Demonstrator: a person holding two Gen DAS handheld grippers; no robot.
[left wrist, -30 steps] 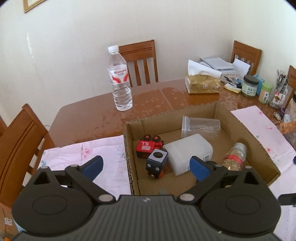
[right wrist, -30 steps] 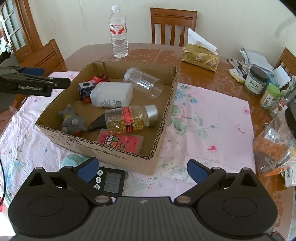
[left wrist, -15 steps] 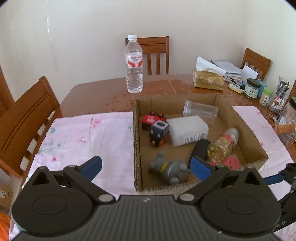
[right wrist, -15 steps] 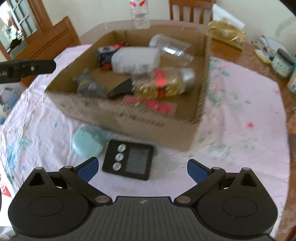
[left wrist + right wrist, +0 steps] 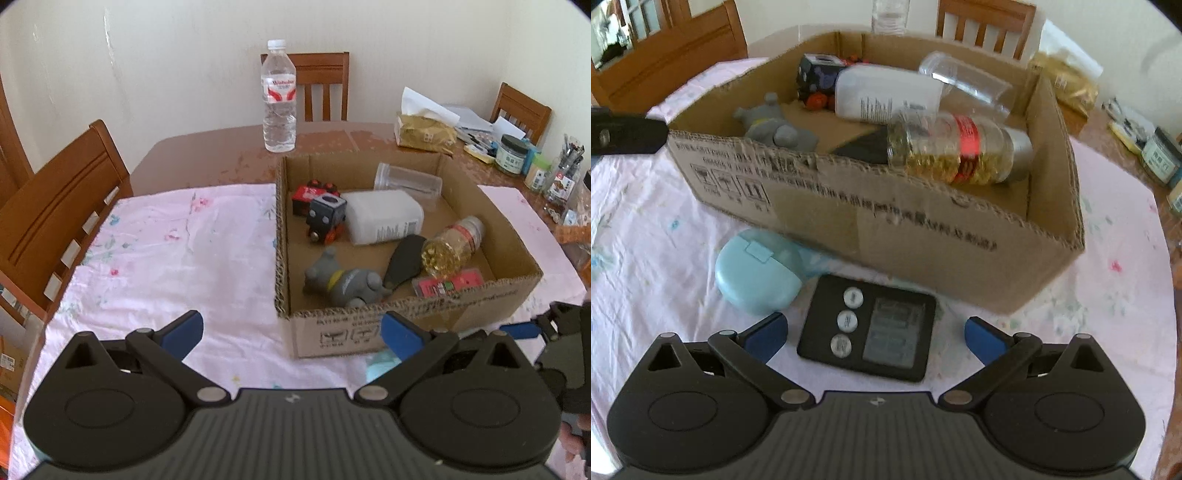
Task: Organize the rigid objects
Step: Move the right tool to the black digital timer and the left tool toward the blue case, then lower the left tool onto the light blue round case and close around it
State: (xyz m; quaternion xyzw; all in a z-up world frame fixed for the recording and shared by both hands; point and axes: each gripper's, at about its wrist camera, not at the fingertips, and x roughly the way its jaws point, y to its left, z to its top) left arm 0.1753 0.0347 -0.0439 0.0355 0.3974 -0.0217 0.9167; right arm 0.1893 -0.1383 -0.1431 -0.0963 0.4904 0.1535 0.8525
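Observation:
A cardboard box (image 5: 284,236) (image 5: 923,236) on the pink cloth holds several items: a grey toy animal (image 5: 345,282), a pill bottle (image 5: 960,151), a white bottle (image 5: 384,216), a clear jar (image 5: 408,181) and toy trains (image 5: 325,218). On the cloth in front of the box lie a black digital timer (image 5: 868,326) and a light blue case (image 5: 755,275). My right gripper (image 5: 873,330) is open, low over the timer, which sits between its blue pads. Nothing sits between the fingers of my open left gripper (image 5: 291,332), near the box's front left corner.
A water bottle (image 5: 279,98) and a tissue pack (image 5: 424,133) stand on the wooden table behind the box. Jars and stationery (image 5: 535,162) crowd the far right. Wooden chairs (image 5: 55,218) ring the table. The right gripper (image 5: 554,325) shows at the left wrist view's right edge.
My right gripper has dropped down and forward until the timer lies between its pads. My left gripper has pulled back and up from the box.

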